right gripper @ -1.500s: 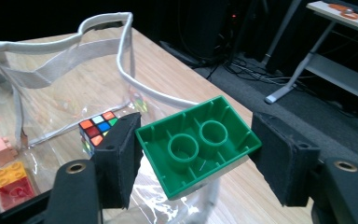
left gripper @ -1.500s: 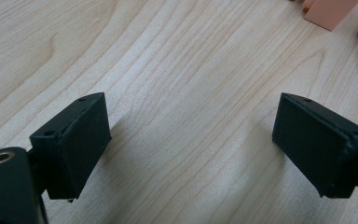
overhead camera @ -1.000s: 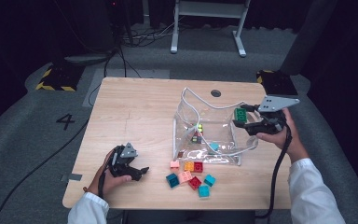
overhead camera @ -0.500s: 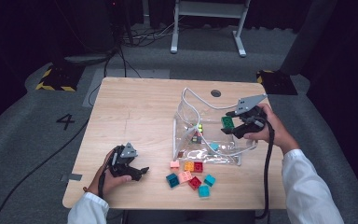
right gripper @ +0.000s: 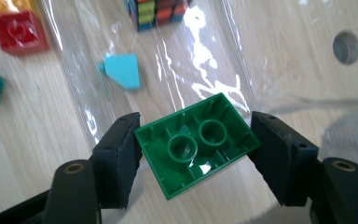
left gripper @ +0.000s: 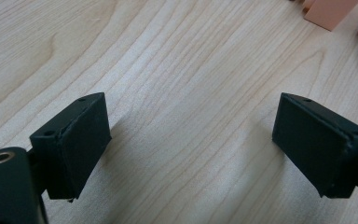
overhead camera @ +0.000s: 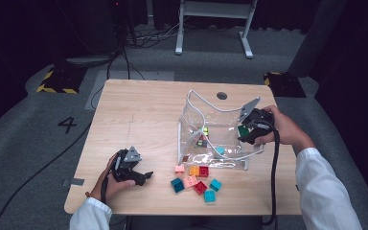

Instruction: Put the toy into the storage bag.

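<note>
green brick (right gripper: 196, 143) is gripped by right gripper (overhead camera: 247, 133) | held above clear bag (overhead camera: 197, 120) opening, underside up | left gripper (overhead camera: 139, 176) open, farther from bag

The desk (overhead camera: 143, 110) sits in a pool of bright overhead light while the floor and room around it fall nearly black. The high view is soft and slightly grainy. White glare streaks across the clear bag (right gripper: 200, 84). Both close views are sharp, with soft shadows beneath the jaws.
</note>
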A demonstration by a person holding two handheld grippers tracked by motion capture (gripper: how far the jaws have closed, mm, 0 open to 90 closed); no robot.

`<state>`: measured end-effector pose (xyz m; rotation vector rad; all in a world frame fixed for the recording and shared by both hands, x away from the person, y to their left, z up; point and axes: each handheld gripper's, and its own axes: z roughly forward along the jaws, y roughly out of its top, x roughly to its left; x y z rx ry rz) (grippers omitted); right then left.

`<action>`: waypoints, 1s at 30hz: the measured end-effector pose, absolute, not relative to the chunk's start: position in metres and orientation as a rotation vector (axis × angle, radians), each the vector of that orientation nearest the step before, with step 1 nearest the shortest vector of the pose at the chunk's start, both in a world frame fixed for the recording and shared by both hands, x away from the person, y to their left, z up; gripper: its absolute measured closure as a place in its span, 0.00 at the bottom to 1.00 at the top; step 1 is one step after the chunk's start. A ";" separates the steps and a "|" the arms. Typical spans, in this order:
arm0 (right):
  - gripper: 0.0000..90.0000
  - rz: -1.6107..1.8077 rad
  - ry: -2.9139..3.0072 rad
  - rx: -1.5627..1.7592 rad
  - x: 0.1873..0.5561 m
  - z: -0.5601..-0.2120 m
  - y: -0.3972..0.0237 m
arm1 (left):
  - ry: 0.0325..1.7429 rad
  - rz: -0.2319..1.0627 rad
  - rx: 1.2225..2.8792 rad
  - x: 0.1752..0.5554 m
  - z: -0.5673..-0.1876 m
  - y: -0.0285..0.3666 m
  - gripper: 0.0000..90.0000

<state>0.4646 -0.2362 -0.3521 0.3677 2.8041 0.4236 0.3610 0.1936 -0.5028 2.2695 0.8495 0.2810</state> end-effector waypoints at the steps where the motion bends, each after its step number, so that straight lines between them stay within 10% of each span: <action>1: 0.39 0.402 2.805 0.370 0.465 -0.352 -0.239 | 0.845 0.282 2.271 0.361 -0.503 0.194 0.13; 30: 0.32 0.922 2.533 0.491 0.426 -0.335 -0.281 | 0.845 0.281 2.271 0.361 -0.503 0.194 0.13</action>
